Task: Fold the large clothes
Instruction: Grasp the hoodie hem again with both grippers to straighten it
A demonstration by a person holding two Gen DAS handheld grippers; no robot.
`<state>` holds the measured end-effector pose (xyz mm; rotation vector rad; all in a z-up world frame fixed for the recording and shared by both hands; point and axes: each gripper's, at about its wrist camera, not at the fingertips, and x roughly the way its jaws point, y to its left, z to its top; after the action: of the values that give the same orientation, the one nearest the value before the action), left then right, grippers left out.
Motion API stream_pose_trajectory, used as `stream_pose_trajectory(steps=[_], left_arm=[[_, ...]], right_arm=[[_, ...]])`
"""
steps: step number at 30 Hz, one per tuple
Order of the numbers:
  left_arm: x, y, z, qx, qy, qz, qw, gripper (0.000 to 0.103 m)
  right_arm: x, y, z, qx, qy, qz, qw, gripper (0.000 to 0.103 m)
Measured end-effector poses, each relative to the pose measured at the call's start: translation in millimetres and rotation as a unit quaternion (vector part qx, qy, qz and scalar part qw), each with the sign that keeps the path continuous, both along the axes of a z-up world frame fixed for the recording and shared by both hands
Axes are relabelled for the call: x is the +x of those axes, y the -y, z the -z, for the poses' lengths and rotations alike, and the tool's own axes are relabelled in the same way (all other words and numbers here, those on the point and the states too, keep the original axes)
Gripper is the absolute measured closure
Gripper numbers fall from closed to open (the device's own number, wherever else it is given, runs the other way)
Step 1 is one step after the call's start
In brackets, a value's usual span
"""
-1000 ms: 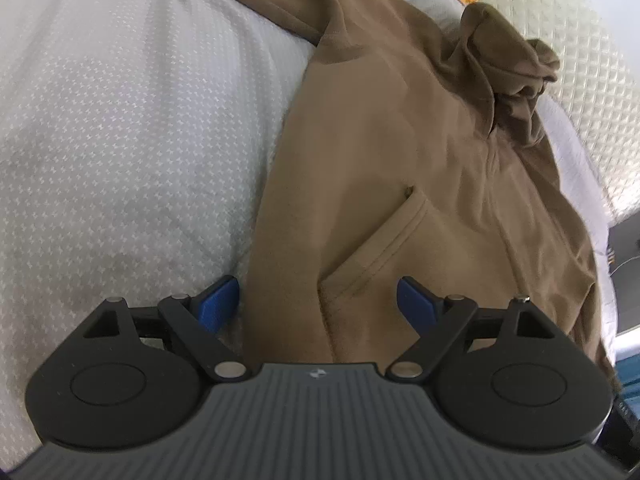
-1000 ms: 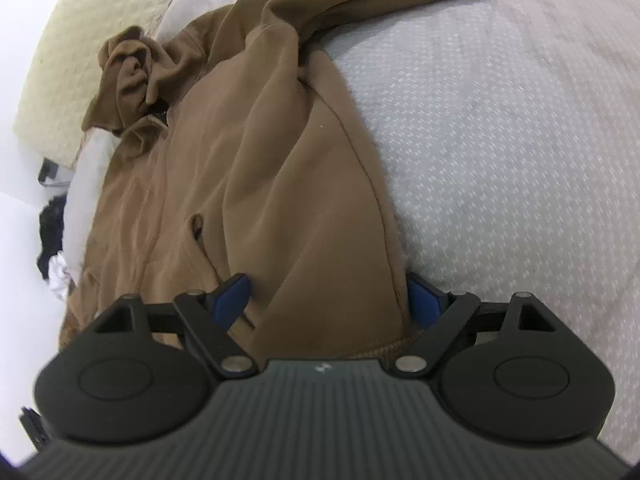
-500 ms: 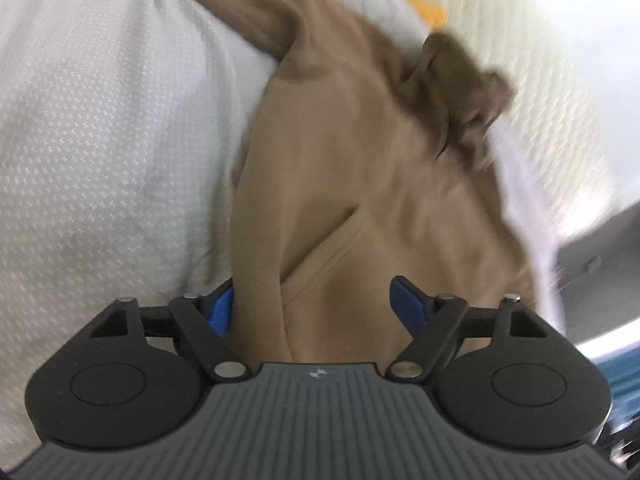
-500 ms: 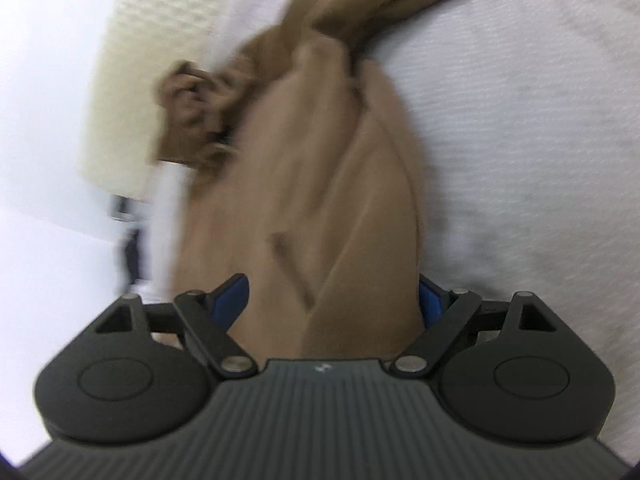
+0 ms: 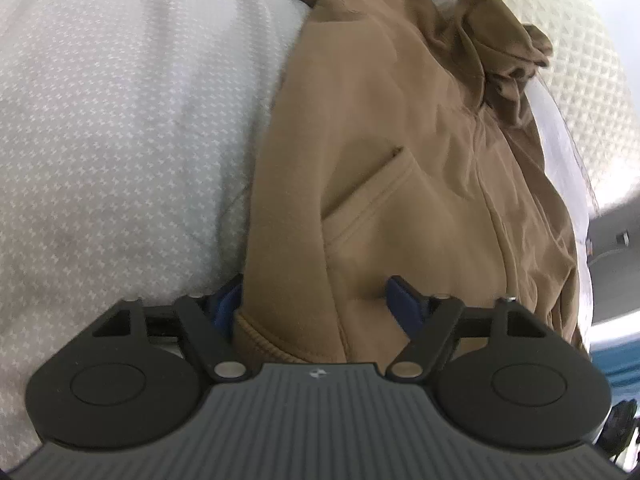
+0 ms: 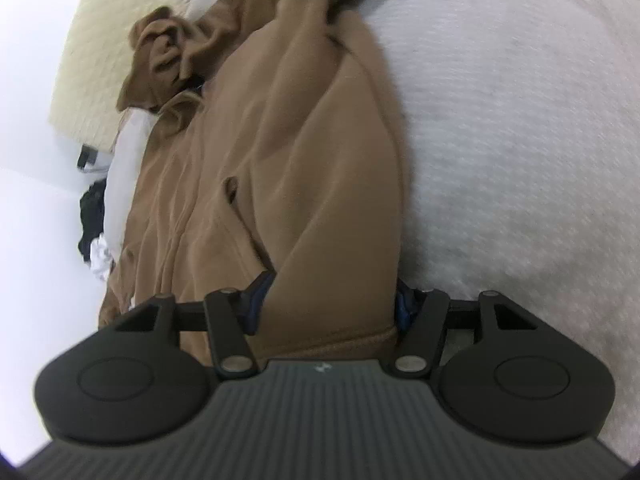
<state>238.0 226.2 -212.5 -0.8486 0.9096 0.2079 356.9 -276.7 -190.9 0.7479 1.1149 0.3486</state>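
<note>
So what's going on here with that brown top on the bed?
A person is folding a brown hoodie that lies spread on a white bedspread, using a hand-held tool in each hand. The left tool and the right tool each sit at a bottom corner of the hoodie, one on either side, with the hem between their blue fingers. Both sets of jaws are closing on the fabric. The hood lies bunched at the far end, and nothing has been folded over yet.
</note>
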Motion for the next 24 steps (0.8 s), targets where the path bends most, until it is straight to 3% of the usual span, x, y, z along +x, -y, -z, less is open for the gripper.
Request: stream_pose_trajectory(steps=[1,3,5,9,15,24], left_arm=[[-1.1,-2.7,0.7,-0.003,0.000,-0.006,1.0000,0.038],[-6.9,-8.5,-0.1,-0.008,0.004,-0.020,0.9998,0.061],[-16.2,-10.9,-5.4,-0.020,0.018,-0.024,0.9993,0.075],[-31.3,-7.2,-34.0,0.001,0.052,-0.014,0.9985,0.089],[-62.5,-18.7,-84.2,0.004,0.093,-0.007,0.9957,0.090],[-114.6,-18.7,-137.6,0.009,0.092,0.018,0.9956,0.090]], right_arm=[[1.3,-3.9,-1.2,-0.001,0.005,-0.012,1.000,0.045],[-0.9,-10.0,-4.5,-0.016,0.019,-0.028,0.999,0.059],[-2.3,-12.1,-11.2,-0.025,0.032,-0.032,0.999,0.066],[-9.6,-13.2,-35.6,-0.029,0.075,-0.035,0.996,0.074],[-37.9,-6.4,-86.8,-0.007,0.129,-0.052,0.990,0.080],[-87.7,-3.7,-134.0,-0.046,0.133,-0.086,0.986,0.082]])
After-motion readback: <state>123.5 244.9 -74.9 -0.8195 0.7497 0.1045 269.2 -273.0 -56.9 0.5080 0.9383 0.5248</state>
